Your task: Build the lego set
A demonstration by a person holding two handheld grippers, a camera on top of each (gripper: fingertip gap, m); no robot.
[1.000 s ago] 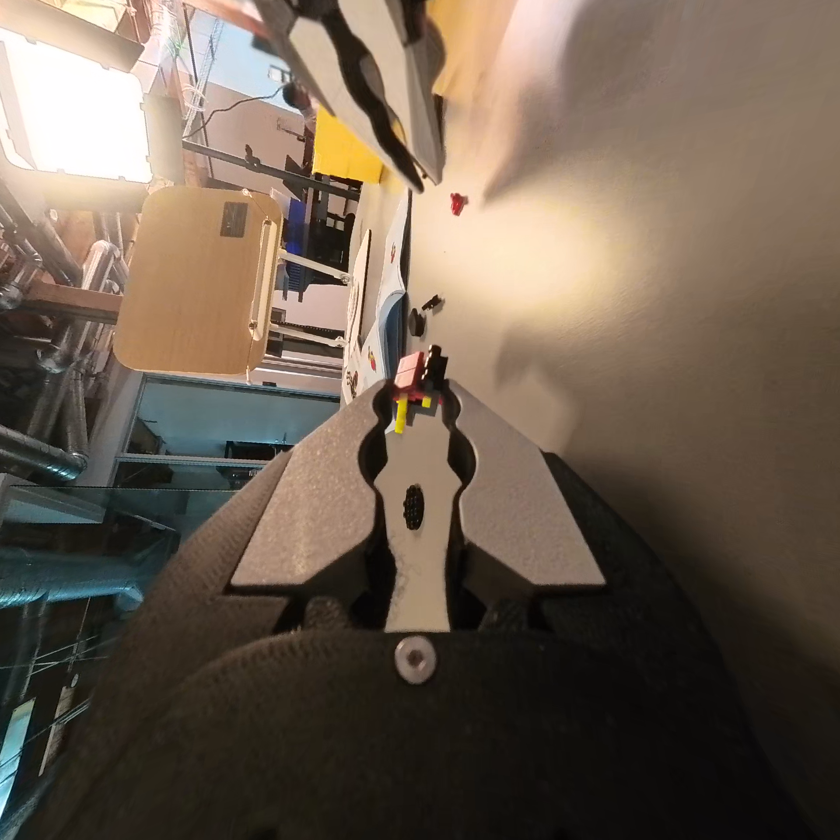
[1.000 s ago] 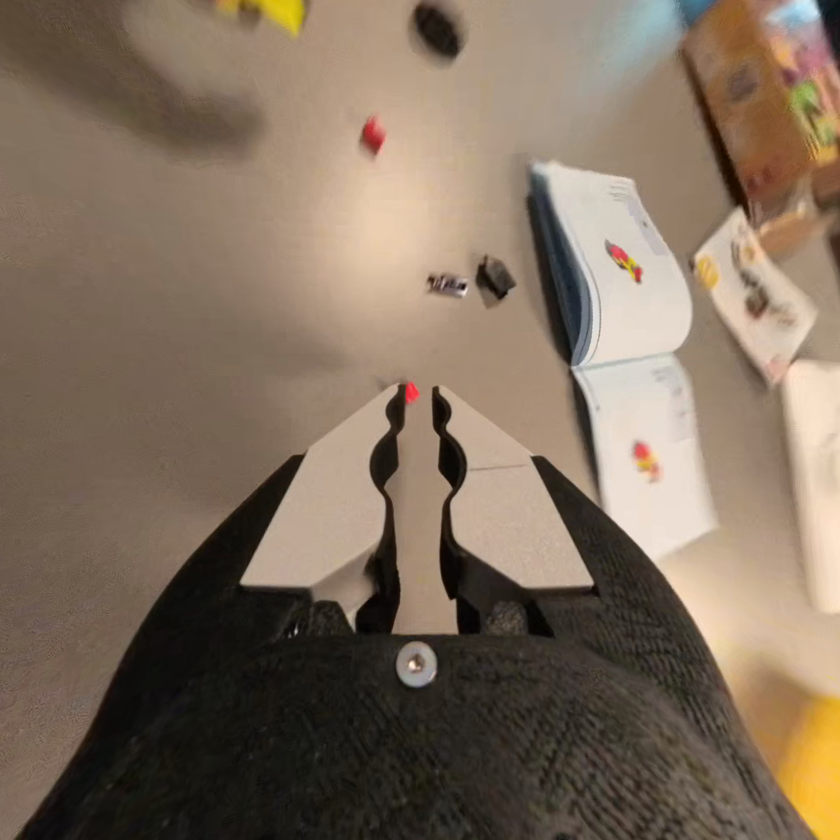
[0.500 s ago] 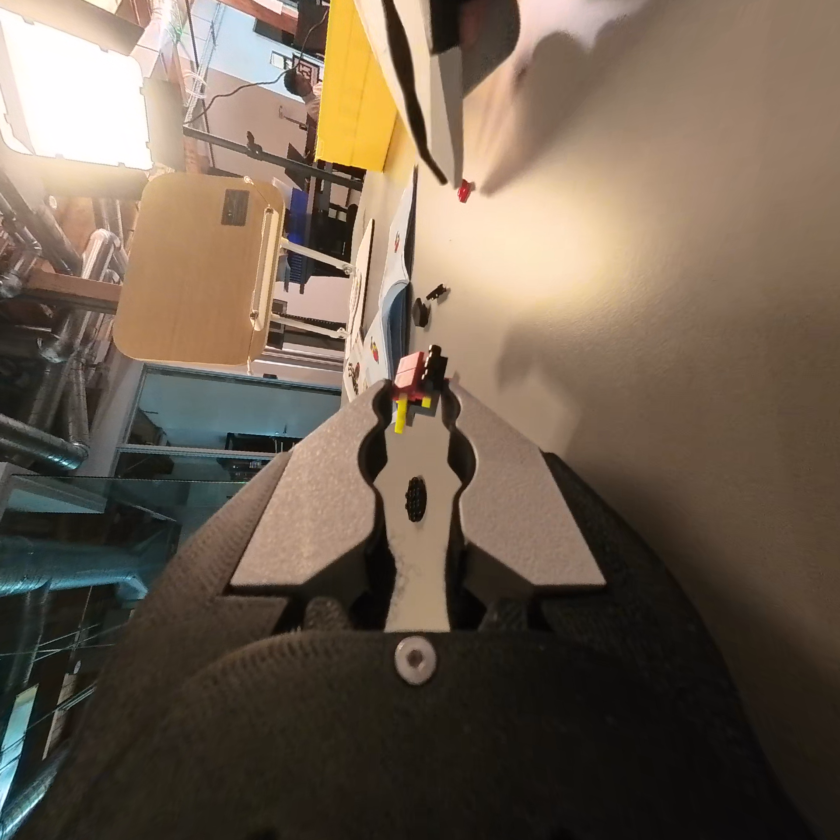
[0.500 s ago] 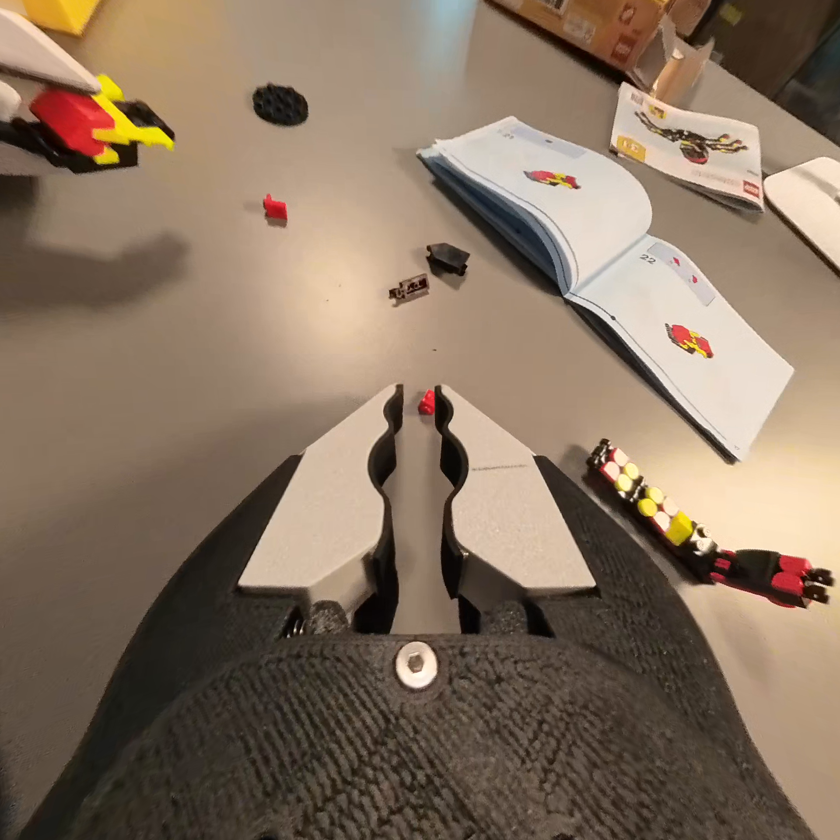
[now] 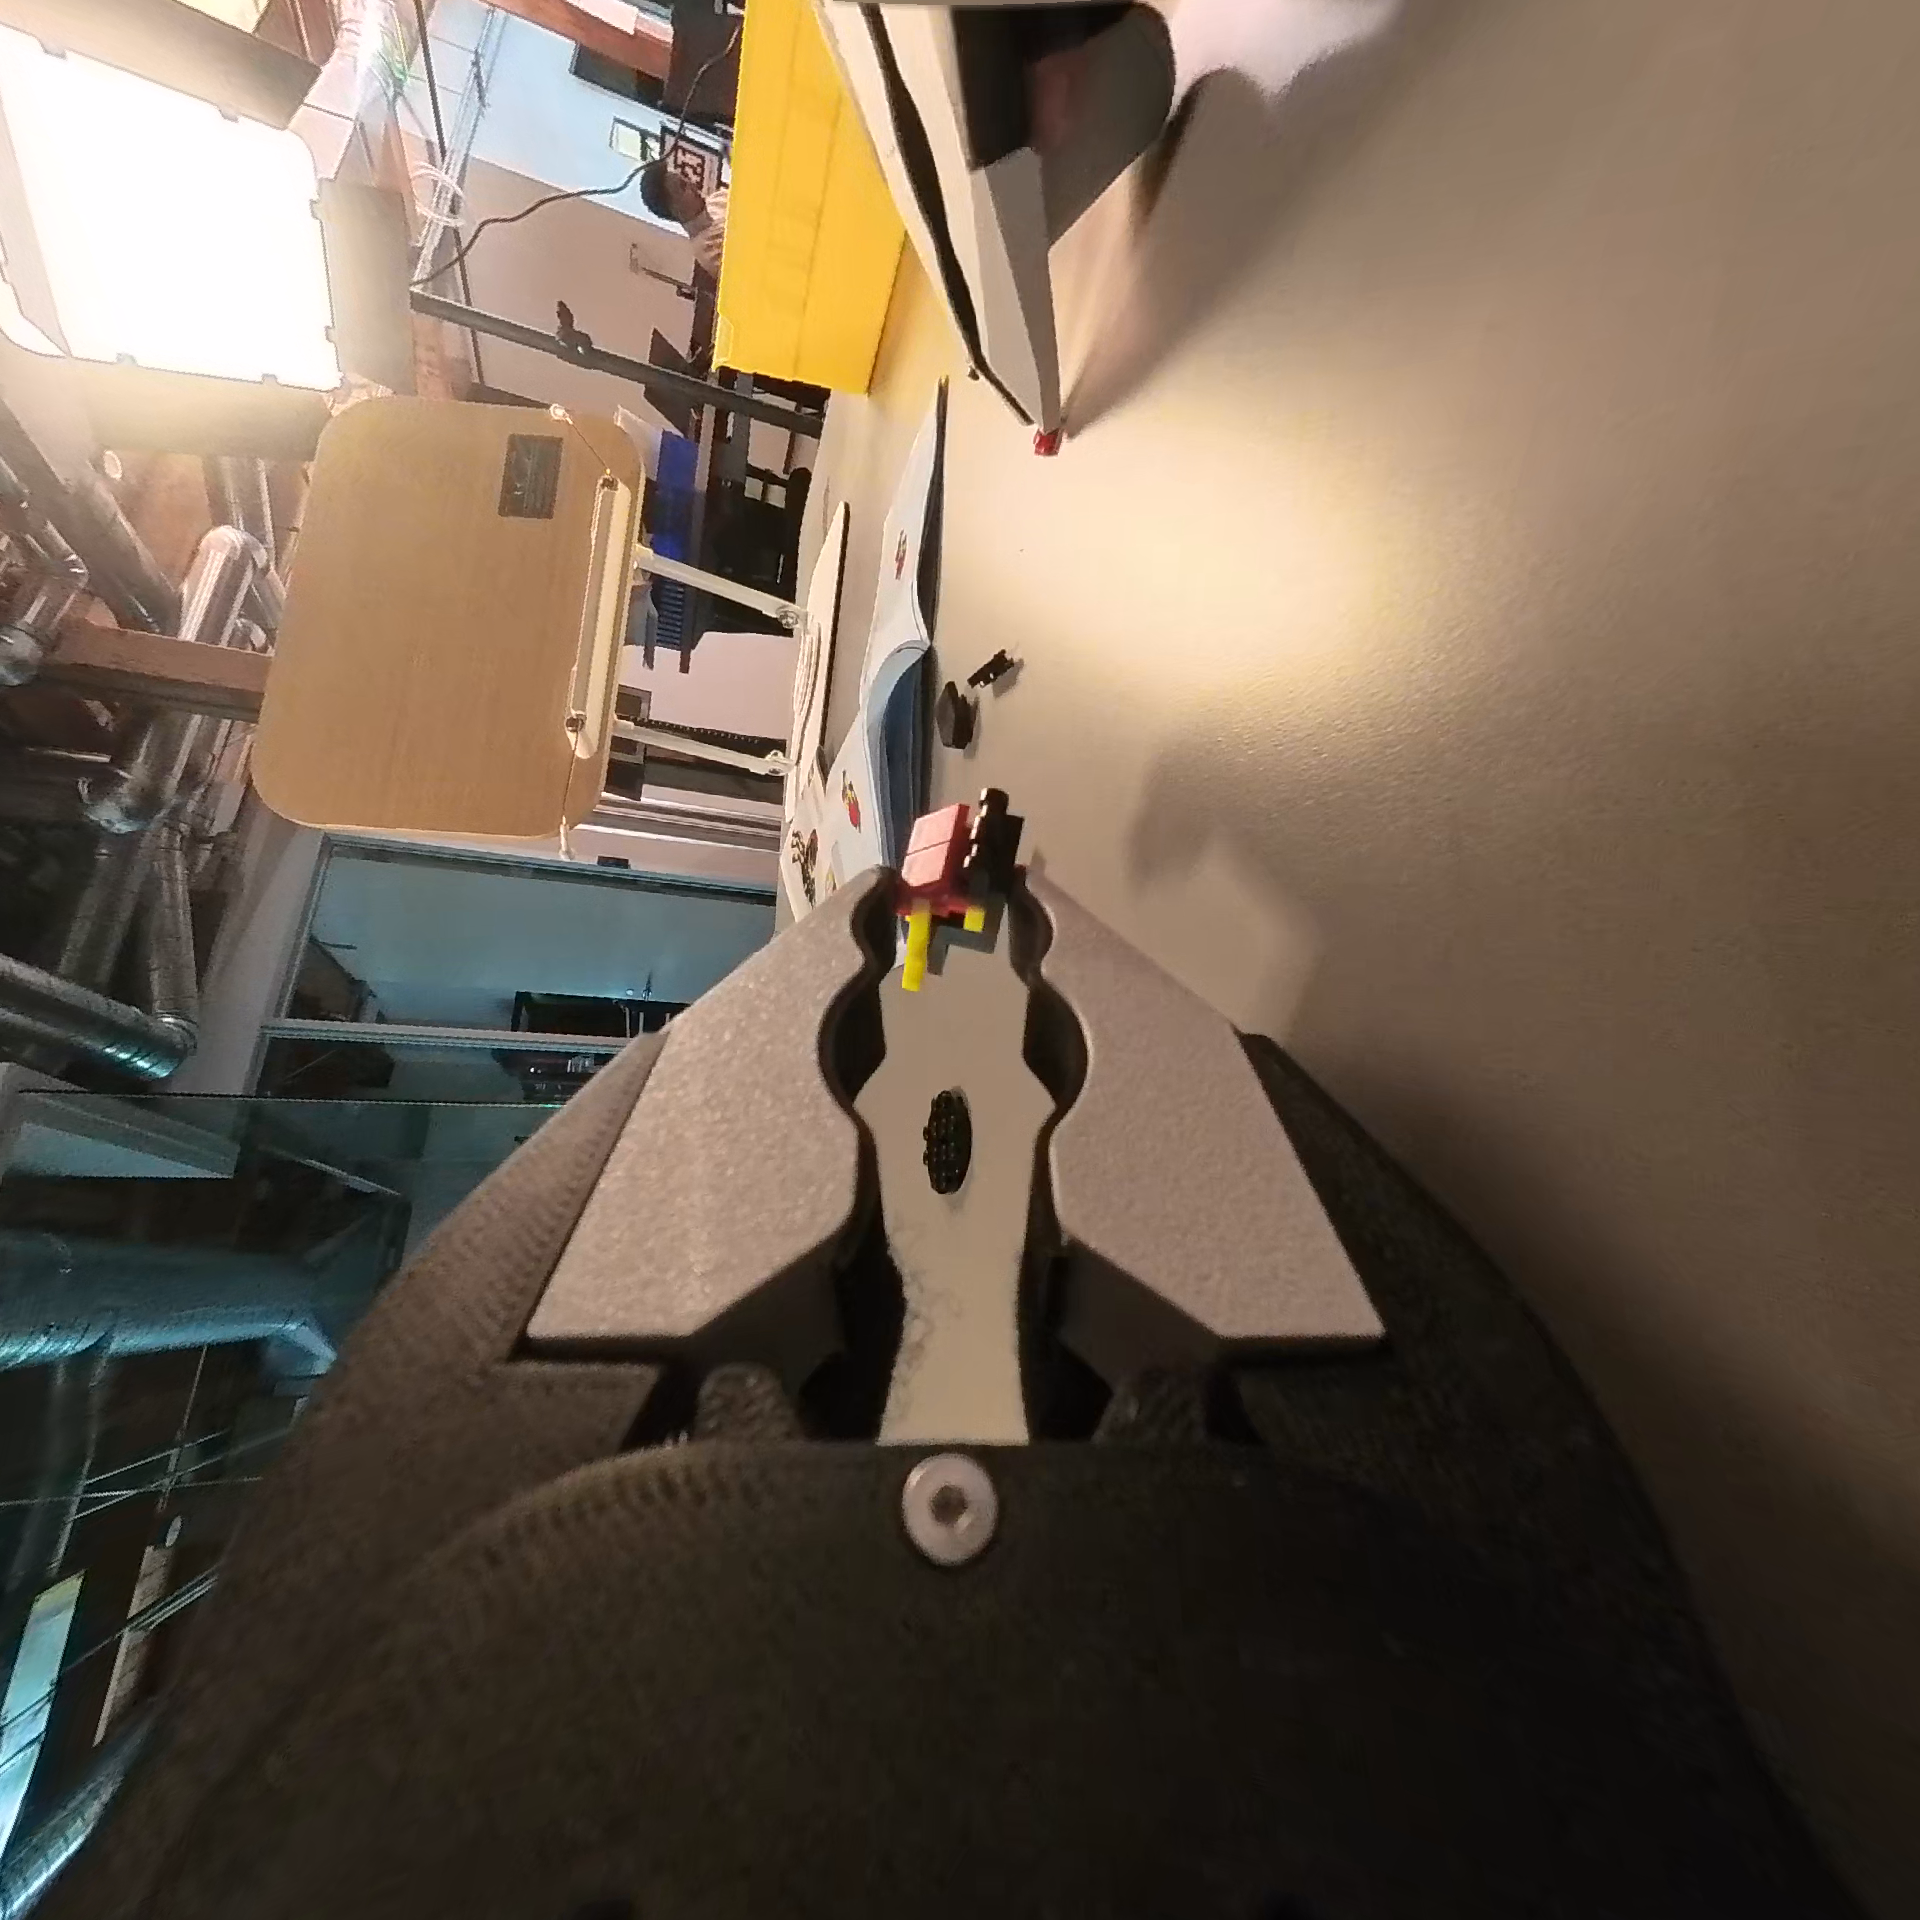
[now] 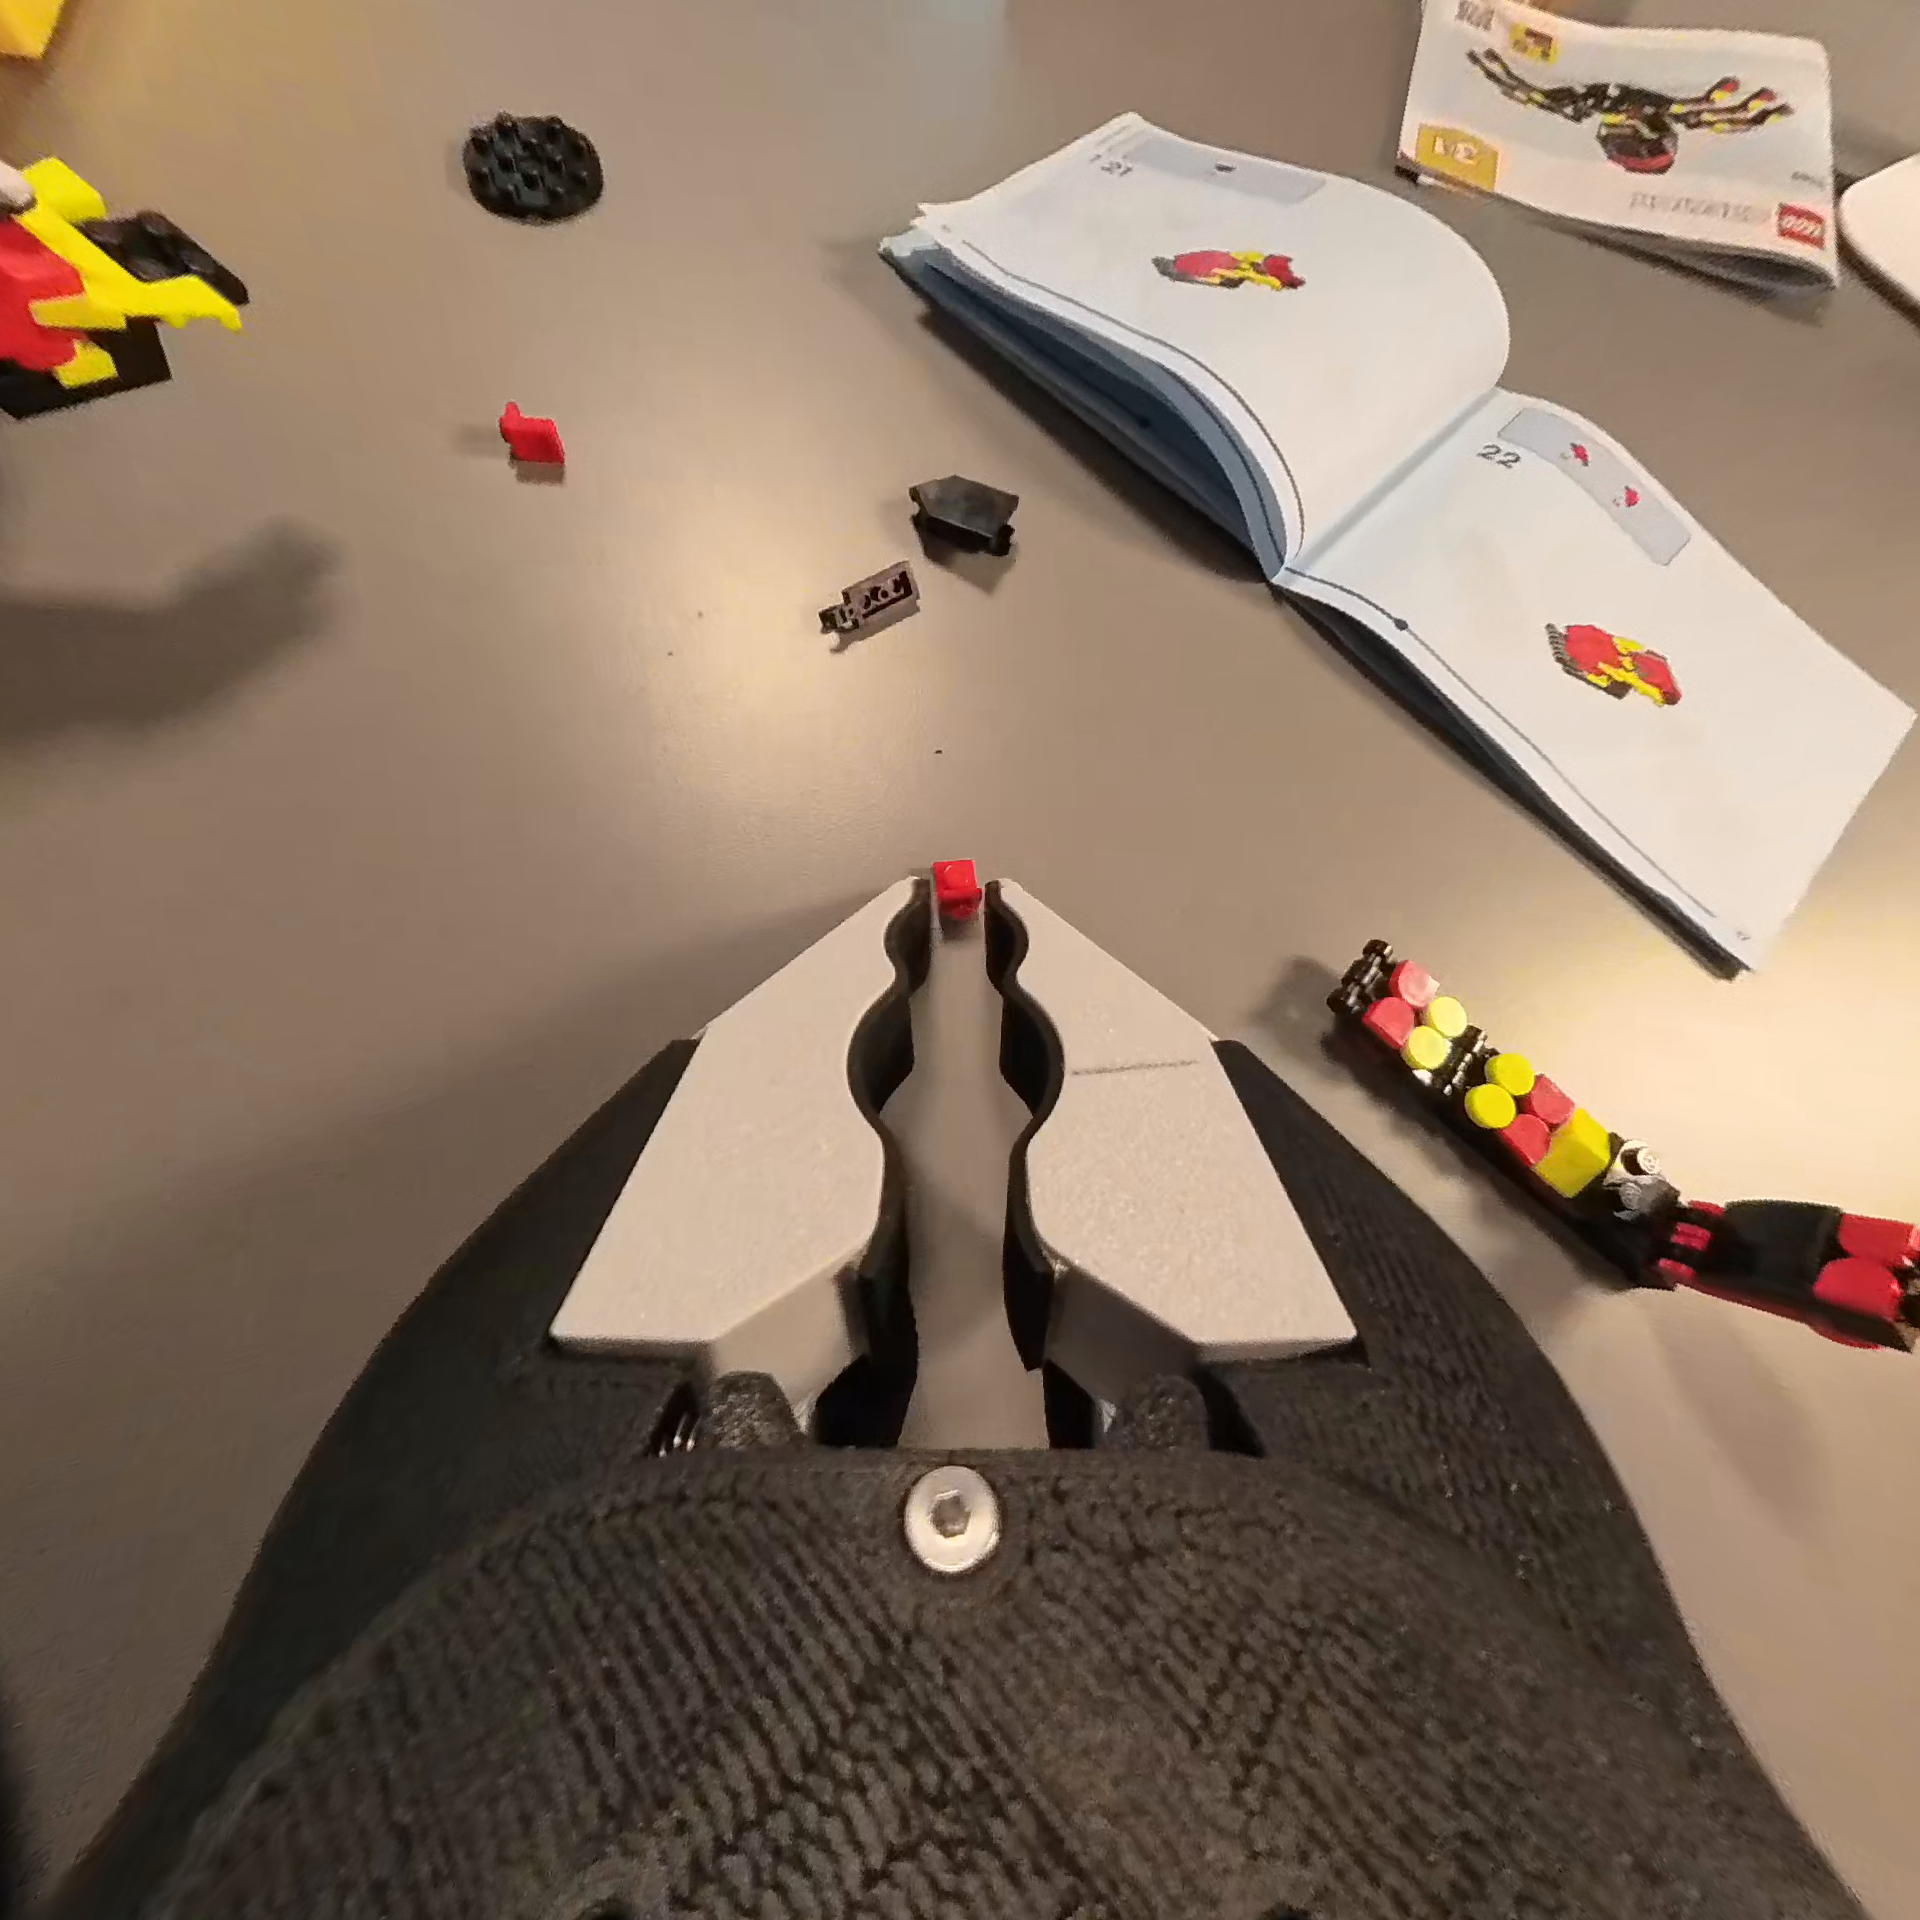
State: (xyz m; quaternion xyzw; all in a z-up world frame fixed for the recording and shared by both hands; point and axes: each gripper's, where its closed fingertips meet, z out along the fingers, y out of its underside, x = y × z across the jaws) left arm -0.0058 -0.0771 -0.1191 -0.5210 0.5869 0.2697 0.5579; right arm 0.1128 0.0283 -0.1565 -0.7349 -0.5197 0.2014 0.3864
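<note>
The right gripper [image 6: 956,896] is pinching a tiny red stud brick [image 6: 955,888] in its jaws above the grey bench [image 6: 520,831]; the left gripper [image 5: 958,891] is clamping the red, yellow and black lego sub-build [image 5: 951,871]. Next, I'd judge, the brick needs lining up and pressing onto it.

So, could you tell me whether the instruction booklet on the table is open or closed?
Open: the instruction booklet lies spread on the table, two facing pages showing.
</note>
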